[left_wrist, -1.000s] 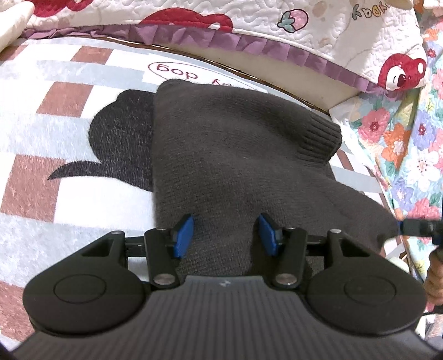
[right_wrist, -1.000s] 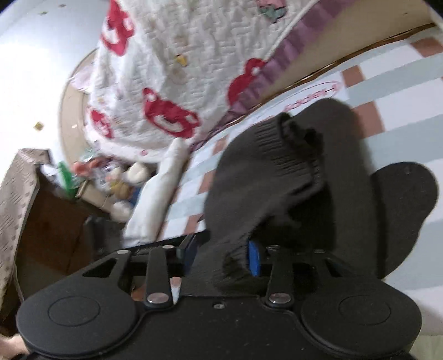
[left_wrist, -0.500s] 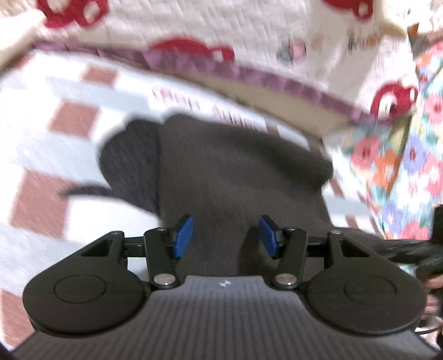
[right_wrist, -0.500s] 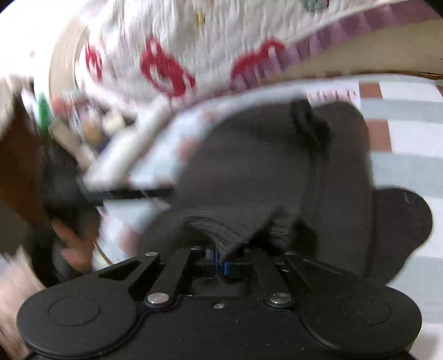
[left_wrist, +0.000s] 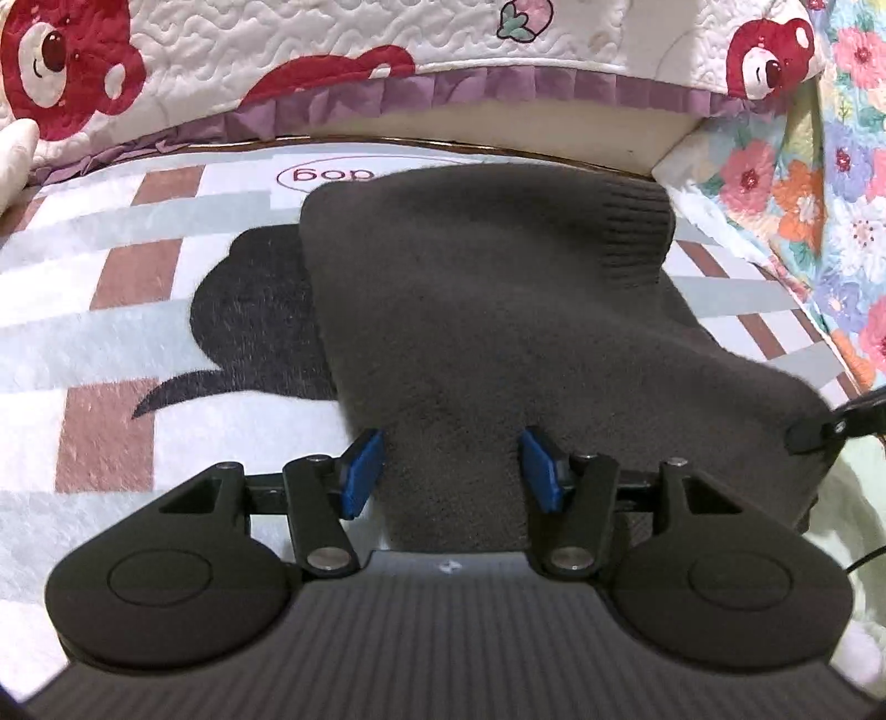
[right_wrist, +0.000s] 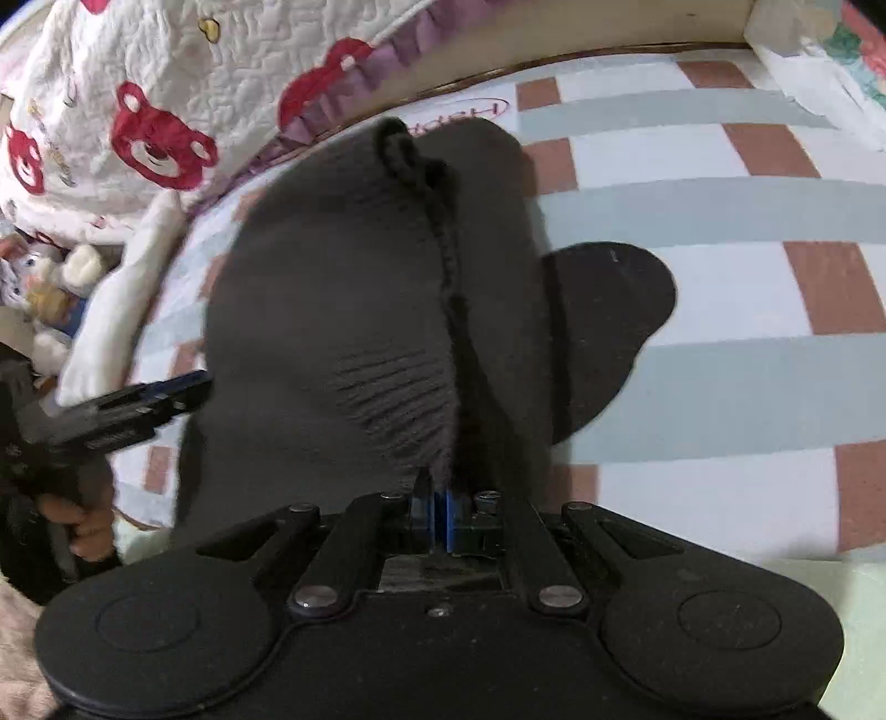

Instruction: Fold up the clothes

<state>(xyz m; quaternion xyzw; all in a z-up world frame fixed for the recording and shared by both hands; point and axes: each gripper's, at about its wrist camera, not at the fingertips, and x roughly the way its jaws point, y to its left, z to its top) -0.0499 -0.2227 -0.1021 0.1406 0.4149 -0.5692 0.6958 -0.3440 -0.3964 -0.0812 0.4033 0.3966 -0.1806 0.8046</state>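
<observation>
Sweater (left_wrist: 487,310) lies on rug (left_wrist: 111,343), quilt (left_wrist: 277,50) behind, plush toys (right_wrist: 50,282) beside rug.

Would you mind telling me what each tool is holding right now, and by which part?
The right tool is shut on the dark grey knitted sweater, pinching its near edge by the ribbed band. The left tool is open around the fabric, holding nothing.

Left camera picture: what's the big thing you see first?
A big dark grey sweater fills the middle, spread on a checked rug with a black cartoon shape peeking out on its left. The left gripper hangs open over its near edge, and the right gripper is pinched shut on the cloth. Behind runs a white quilt with red bears.
</observation>
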